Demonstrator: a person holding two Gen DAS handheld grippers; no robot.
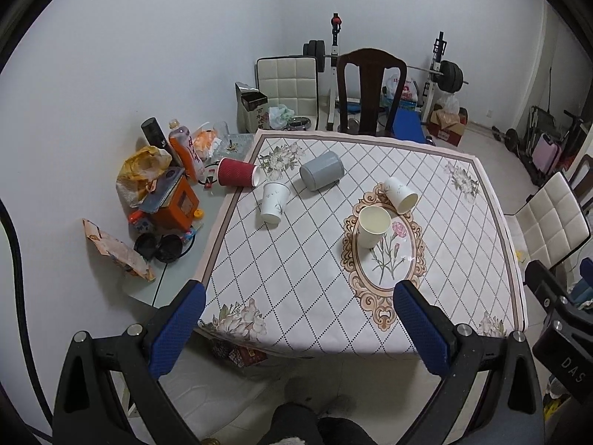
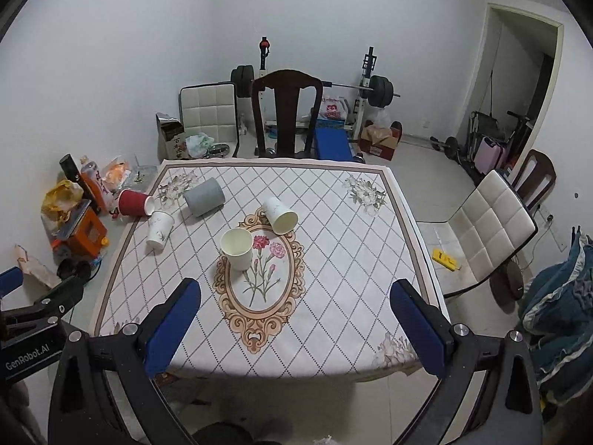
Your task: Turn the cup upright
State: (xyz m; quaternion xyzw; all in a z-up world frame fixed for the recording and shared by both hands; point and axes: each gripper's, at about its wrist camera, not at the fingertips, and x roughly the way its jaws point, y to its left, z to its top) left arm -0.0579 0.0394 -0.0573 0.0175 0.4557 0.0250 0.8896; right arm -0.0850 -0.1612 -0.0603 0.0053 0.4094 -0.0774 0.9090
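A table with a patterned cloth (image 1: 296,278) (image 2: 333,296) holds several cups. One white paper cup stands upright (image 1: 373,226) (image 2: 237,249) on the oval motif. Another white cup lies on its side (image 1: 400,193) (image 2: 280,215) behind it. A third white cup (image 1: 274,203) (image 2: 159,230) stands upside down at the left. A grey cup (image 1: 321,175) (image 2: 204,197) and a red ribbed cup (image 1: 237,177) (image 2: 135,203) lie on their sides. My left gripper (image 1: 296,328) and right gripper (image 2: 296,326) are both open and empty, held back over the table's near edge.
Clutter of bags, a bottle and an orange box (image 1: 174,207) (image 2: 83,235) sits on the table's left strip. A dark wooden chair (image 1: 370,91) (image 2: 285,111) stands behind the table, a white chair (image 2: 485,230) at the right. Weights and a barbell rack stand by the back wall.
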